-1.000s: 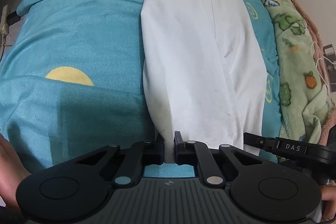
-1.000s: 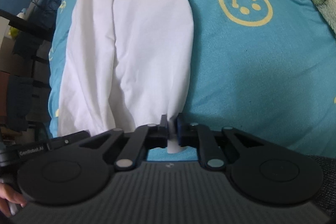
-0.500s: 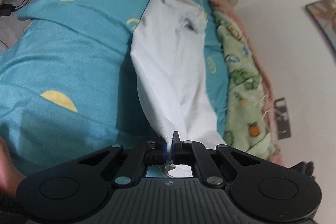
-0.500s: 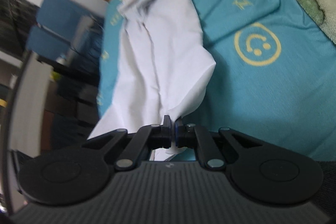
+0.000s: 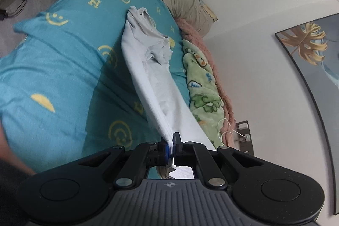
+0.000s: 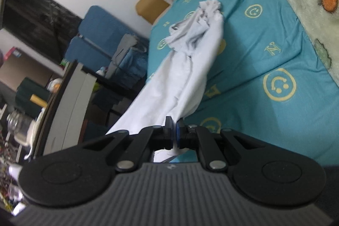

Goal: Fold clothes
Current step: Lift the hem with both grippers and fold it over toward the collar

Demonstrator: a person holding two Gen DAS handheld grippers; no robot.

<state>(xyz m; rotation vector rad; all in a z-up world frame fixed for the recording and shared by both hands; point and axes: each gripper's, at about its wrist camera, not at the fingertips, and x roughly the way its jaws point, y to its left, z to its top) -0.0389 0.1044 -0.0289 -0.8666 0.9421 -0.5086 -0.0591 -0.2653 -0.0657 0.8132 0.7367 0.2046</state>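
Garment: your white cotton garment (image 5: 156, 86) hangs stretched between both grippers, its bunched far end resting on the bed.
Left gripper (image 5: 171, 142): your fingers are pinched tight on one near corner of the cloth.
Right gripper (image 6: 174, 127): your fingers are clamped on the other near corner.
Bed: teal sheet with yellow smiley faces (image 6: 264, 56); green cartoon-print fleece blanket (image 5: 201, 86) along the wall side.
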